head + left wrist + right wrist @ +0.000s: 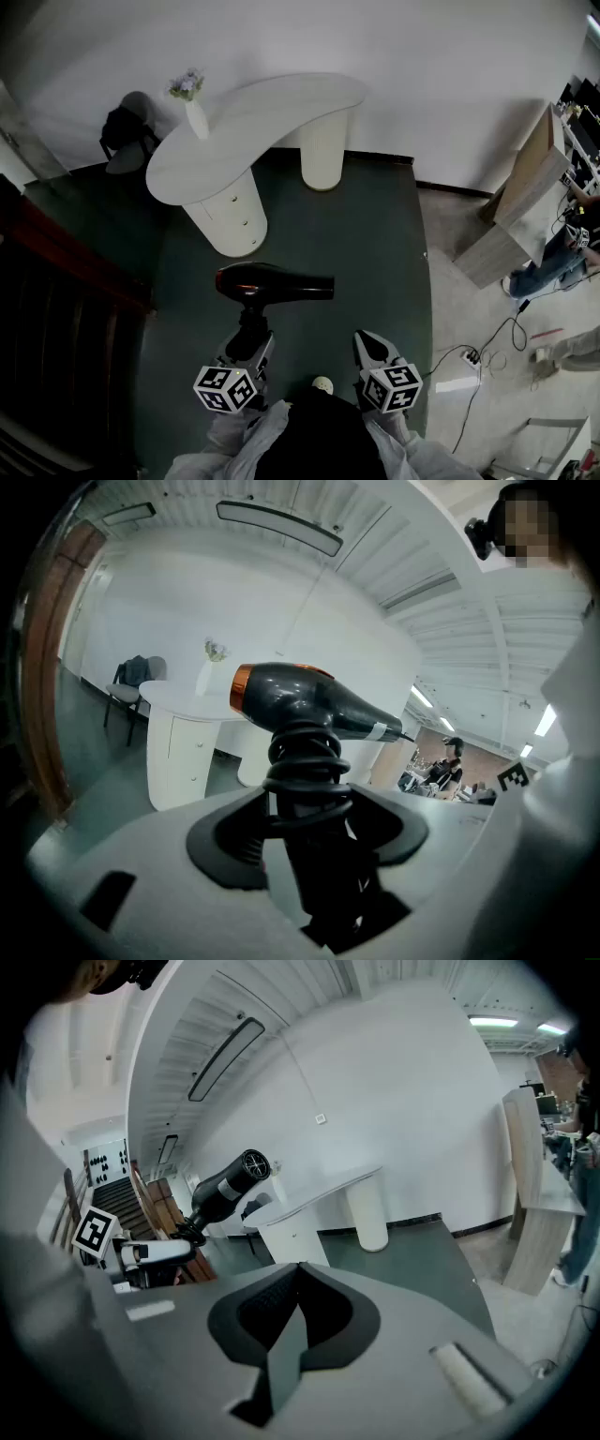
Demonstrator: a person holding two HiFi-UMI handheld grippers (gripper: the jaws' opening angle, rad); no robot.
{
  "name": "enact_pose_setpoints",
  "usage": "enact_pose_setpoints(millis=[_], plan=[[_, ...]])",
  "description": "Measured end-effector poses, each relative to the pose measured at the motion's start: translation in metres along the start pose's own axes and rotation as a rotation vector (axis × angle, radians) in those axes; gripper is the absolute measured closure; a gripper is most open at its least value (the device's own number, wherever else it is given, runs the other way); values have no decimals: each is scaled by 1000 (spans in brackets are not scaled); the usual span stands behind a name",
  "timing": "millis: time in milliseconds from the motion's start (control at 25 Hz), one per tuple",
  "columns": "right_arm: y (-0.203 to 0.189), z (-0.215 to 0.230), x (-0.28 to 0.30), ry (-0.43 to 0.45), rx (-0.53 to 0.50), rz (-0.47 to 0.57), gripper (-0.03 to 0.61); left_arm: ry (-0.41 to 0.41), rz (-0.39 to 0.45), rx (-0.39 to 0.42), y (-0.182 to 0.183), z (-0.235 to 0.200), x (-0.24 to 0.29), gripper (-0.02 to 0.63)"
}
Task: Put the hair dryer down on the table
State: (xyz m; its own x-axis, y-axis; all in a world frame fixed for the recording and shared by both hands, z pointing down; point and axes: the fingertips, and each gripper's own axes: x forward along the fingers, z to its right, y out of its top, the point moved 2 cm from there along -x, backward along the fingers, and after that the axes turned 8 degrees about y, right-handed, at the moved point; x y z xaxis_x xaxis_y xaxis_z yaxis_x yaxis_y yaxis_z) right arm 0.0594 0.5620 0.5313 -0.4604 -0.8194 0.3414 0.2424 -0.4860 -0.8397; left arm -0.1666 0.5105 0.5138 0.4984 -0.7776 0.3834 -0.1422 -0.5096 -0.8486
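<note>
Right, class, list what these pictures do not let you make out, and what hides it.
- Hair dryer handle: left gripper view, wrapped in its coiled cord, lower end hidden between the fingers of the left gripper.
- Person: head view, cut off at the right edge.
- Flowers: head view, too small to identify.

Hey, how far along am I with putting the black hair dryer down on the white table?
Done: the black hair dryer with the copper ring is picked up, its cord-wrapped handle clamped in the left gripper. In hand: it hangs above the dark green floor, short of the white curved table. Left: reach the tabletop, set it down, let go. The right gripper is shut and empty.
</note>
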Motion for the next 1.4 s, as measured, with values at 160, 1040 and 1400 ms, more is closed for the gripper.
enact_pose_setpoints(millis=[160, 1040, 1400], plan=[[-25, -30, -31, -1, 9, 5, 569, -32, 4, -3, -23, 7, -46, 353], [-63, -173, -100, 48, -147, 146, 569, 77, 142, 229, -52, -30, -183, 353], [-21, -147, -48, 100, -169, 141, 569, 102, 147, 158, -27, -37, -133, 353]])
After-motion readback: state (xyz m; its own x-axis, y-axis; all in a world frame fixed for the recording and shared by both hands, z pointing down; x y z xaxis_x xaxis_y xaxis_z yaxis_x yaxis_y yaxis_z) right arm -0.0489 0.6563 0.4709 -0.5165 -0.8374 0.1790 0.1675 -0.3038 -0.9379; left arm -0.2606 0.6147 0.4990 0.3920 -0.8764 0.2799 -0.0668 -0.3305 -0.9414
